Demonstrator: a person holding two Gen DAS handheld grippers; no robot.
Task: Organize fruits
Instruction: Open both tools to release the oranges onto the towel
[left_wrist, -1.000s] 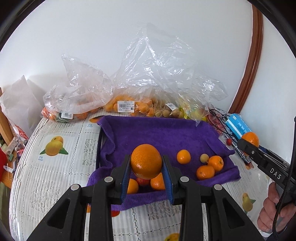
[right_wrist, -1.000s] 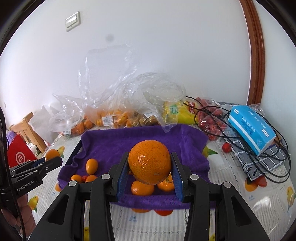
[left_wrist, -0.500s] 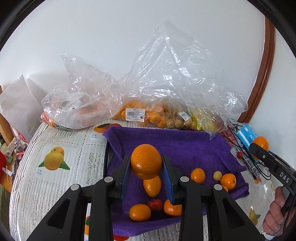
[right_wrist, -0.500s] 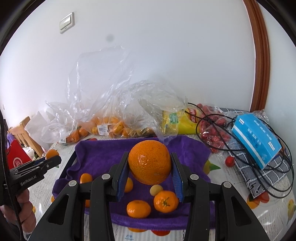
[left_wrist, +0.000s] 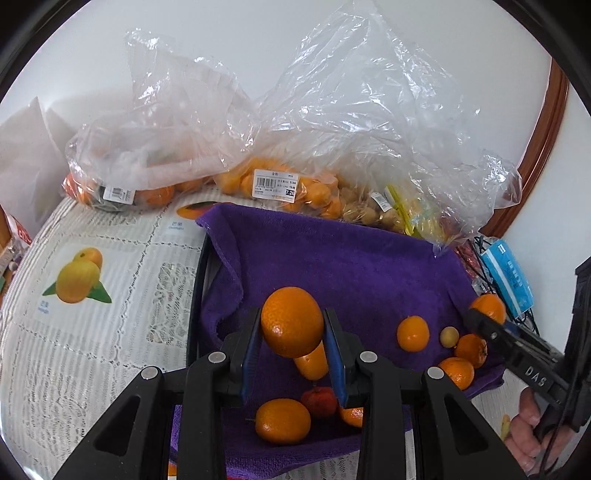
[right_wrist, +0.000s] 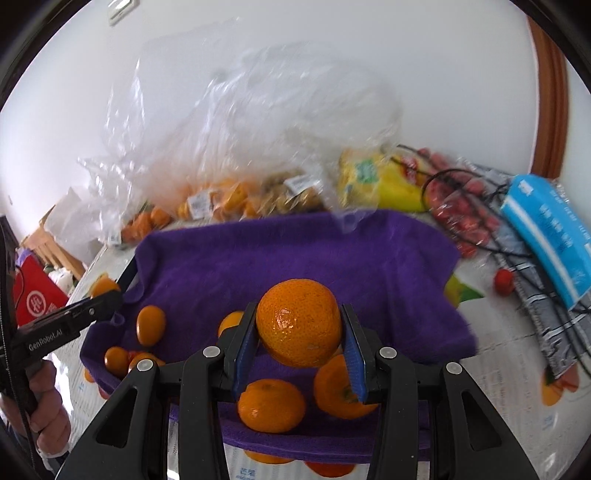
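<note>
My left gripper (left_wrist: 292, 332) is shut on an orange (left_wrist: 291, 320), held above the near left part of a purple towel (left_wrist: 332, 258). My right gripper (right_wrist: 299, 334) is shut on a larger orange (right_wrist: 298, 321) over the towel (right_wrist: 295, 254), near its front edge. Loose fruit lies on the towel: a kumquat (left_wrist: 282, 421), a small red fruit (left_wrist: 319, 401), several small oranges (left_wrist: 413, 333) at its right, two oranges (right_wrist: 271, 405) below the right gripper. The right gripper (left_wrist: 480, 321) shows in the left wrist view with its orange; the left gripper (right_wrist: 107, 295) shows in the right wrist view.
Clear plastic bags (left_wrist: 280, 184) of oranges and other fruit line the wall behind the towel. A blue tissue pack (right_wrist: 546, 232), black cables (right_wrist: 517, 258), cherry tomatoes (right_wrist: 465, 218) and a yellow pack (right_wrist: 373, 177) lie at the right. A fruit-print tablecloth (left_wrist: 92, 295) covers the table.
Both grippers have come down and forward toward the towel, each still holding its orange. The towel and loose fruit look larger and closer in both views.
</note>
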